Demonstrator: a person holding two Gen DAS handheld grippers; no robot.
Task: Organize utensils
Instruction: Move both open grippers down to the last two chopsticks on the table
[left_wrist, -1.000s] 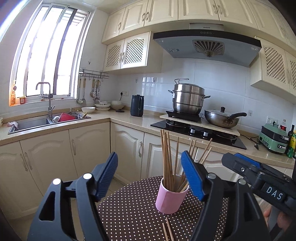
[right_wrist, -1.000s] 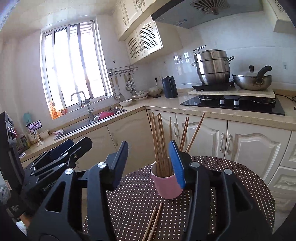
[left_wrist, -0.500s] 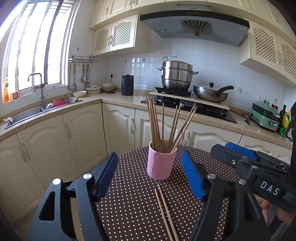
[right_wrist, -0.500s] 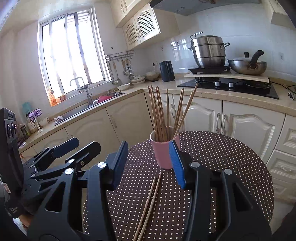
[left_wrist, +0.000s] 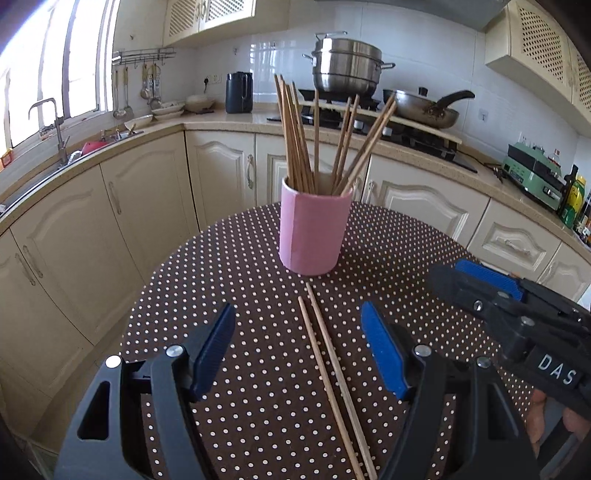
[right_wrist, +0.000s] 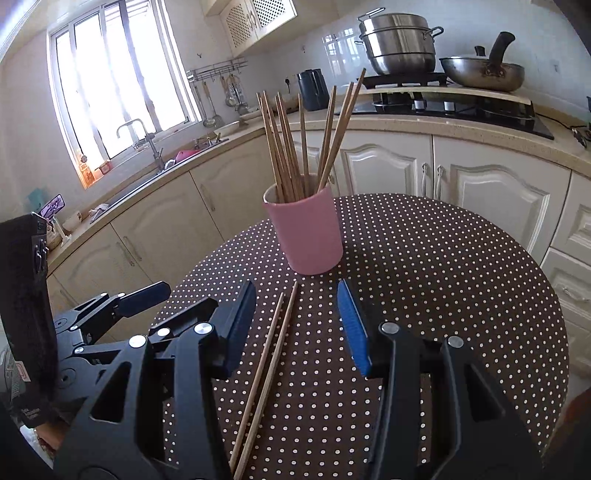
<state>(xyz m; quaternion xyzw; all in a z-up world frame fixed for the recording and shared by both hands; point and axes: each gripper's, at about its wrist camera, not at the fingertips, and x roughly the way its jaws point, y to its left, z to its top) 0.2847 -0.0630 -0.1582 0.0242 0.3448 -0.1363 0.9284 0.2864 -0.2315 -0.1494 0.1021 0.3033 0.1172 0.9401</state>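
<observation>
Two loose chopsticks (left_wrist: 328, 373) are laid side by side on the dotted desk (left_wrist: 229, 280), their long axis running from the pink cup (left_wrist: 312, 229) back between both tongs. The left tongs (left_wrist: 297, 350) and right tongs (right_wrist: 297, 328) are held open and empty, equally near.

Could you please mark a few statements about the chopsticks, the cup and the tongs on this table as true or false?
1. Two loose chopsticks lie on the dotted table. True.
2. The pink cup lies tipped over. False: it stands upright, holding chopsticks.
3. The left tongs grip a chopstick. False: open, empty.
4. The loose pair points toward the cup. True.
5. The right tongs are open. True.
</observation>
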